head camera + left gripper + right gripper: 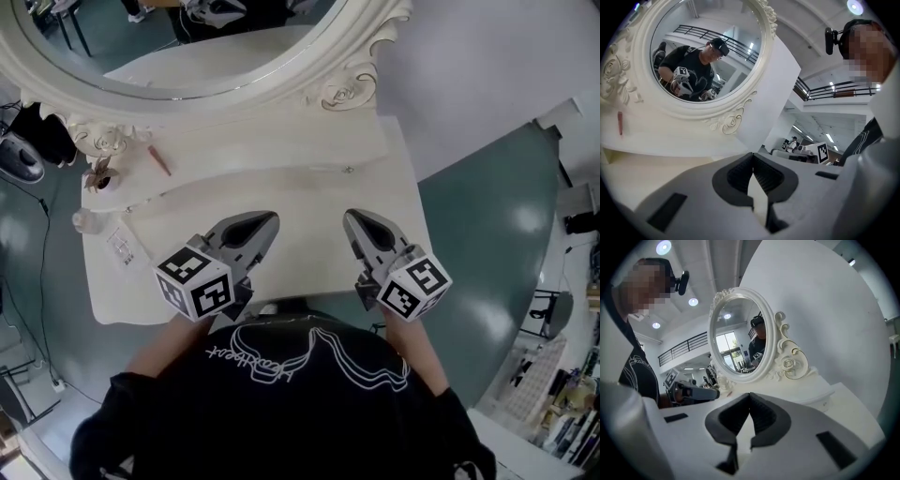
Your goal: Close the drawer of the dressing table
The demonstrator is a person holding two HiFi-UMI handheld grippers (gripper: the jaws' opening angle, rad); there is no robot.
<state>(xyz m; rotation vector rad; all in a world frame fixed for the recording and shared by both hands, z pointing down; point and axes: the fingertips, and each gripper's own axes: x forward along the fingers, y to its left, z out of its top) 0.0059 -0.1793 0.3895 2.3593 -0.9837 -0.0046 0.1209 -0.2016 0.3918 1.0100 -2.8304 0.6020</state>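
Both grippers closed and empty above the dressing table, drawer out of sight.

Head view: left gripper [267, 223] and right gripper [354, 220] hover side by side over the smooth, cream dressing table [309, 192]. Its front edge, where the drawer would sit, is hidden under the person's torso, so whether the drawer is closed cannot be told; if it is open, the next move is to drop to the front and push it in. Left gripper view: ribbed dark pads meet at the tips with nothing between them, and beyond them is the oval mirror [703, 56] in its carved, rose-scrolled frame. Right gripper view: jaws together and empty, facing the mirror.
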